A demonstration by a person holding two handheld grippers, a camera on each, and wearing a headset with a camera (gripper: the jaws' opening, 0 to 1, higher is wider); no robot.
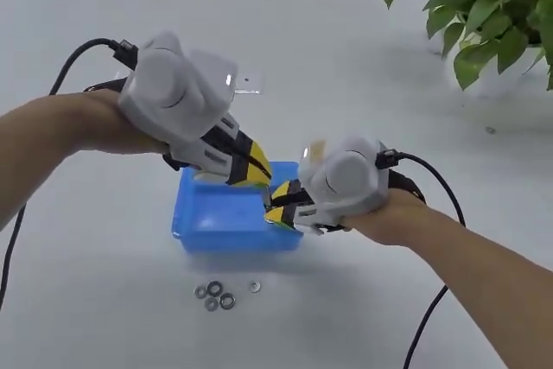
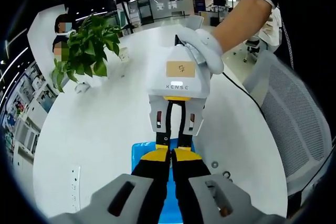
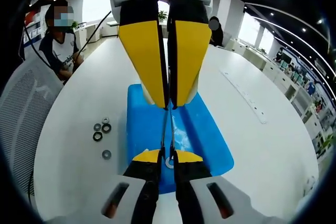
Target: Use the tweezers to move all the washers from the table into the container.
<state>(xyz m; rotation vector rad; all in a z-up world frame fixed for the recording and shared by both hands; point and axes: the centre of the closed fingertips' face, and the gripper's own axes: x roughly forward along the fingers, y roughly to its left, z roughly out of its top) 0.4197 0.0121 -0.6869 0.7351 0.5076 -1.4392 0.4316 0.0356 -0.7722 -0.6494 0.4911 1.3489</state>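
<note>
In the right gripper view, the right gripper (image 3: 168, 157) has its yellow-tipped jaws drawn almost together, with only a narrow slot left. A small washer (image 3: 169, 162) sits in that slot at the very tips. I cannot tell whether the jaws themselves pinch it or merely flank it.

The thin arms of the tweezers (image 3: 168, 129) run straight ahead from the washer. Their far end disappears between the jaws of the left gripper (image 3: 168, 103), which points back at the right one, tip facing tip. The left gripper's yellow jaws are pressed close on the tweezers and grip them.

Under both sets of jaws lies the blue container (image 3: 210, 145), an open shallow tray. The washer and the tweezer tips hang above its near end.

Off to the left of the right gripper's jaws, five loose washers (image 3: 97, 136) lie on the white table (image 1: 346, 58). They are clear of the container's side, with four bunched together and one a little apart. In the head view they sit on the person's side of the container, below both grippers.

Beyond the grippers the table runs on to a green plant (image 1: 484, 6) at its far right. In the left gripper view a grey mesh chair (image 2: 299, 108) stands past the right gripper's arm.
</note>
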